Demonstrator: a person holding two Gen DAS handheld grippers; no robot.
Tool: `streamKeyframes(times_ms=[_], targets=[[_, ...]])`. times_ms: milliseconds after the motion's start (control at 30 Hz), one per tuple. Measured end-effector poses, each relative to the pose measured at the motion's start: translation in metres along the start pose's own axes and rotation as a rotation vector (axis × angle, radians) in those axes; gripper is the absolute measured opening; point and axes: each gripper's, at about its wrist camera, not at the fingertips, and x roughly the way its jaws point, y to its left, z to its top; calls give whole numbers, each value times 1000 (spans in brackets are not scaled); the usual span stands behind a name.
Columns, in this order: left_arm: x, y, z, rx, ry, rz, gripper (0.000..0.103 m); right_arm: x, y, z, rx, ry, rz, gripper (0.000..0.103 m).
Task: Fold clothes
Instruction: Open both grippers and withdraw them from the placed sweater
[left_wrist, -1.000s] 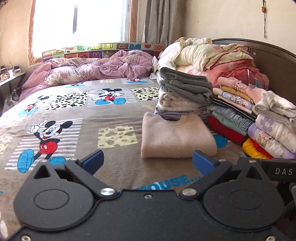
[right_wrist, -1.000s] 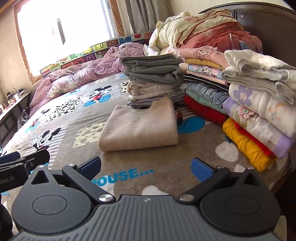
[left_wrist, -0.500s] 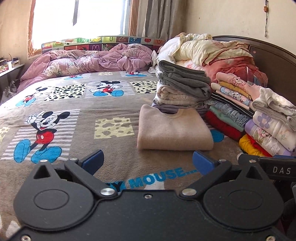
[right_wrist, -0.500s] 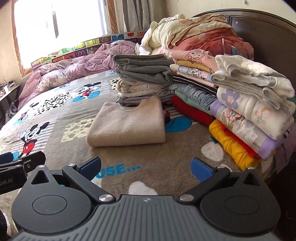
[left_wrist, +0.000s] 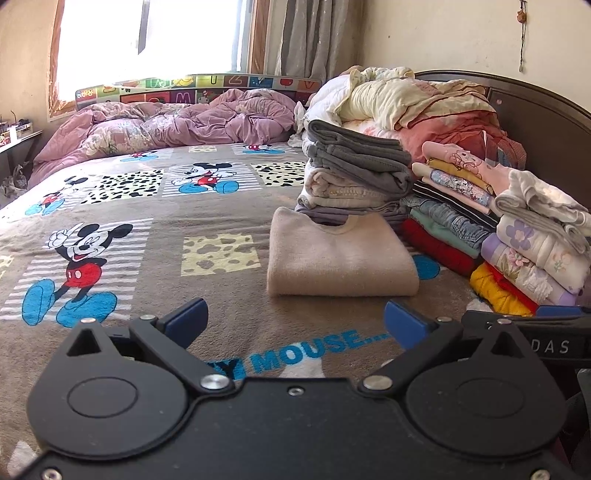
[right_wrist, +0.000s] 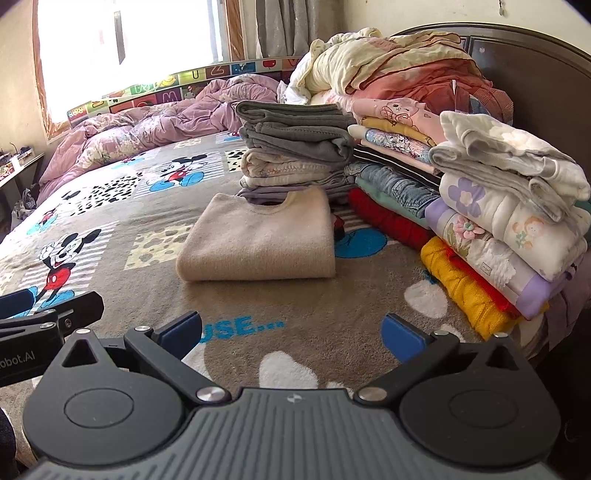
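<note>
On the bed cover (left_wrist: 221, 206), straight ahead of both grippers, the folded beige sweater (left_wrist: 340, 254) is laid flat with its long side crossways; the left gripper (left_wrist: 295, 317) and right gripper (right_wrist: 291, 328) are held wide and empty; neither looks clearly nearer.

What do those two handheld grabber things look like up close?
The left gripper has a smooth black body; the right gripper has a ribbed grey one. Each has two round discs, black linkage arms with silver rivets and blue-padded jaws. White lettering marks their sides.
</note>
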Motion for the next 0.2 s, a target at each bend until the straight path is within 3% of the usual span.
streamKeyframes(times_ms=[200], targets=[[-2, 1, -1, -9, -14, 0, 103, 1, 3, 0, -7, 0, 1, 103]])
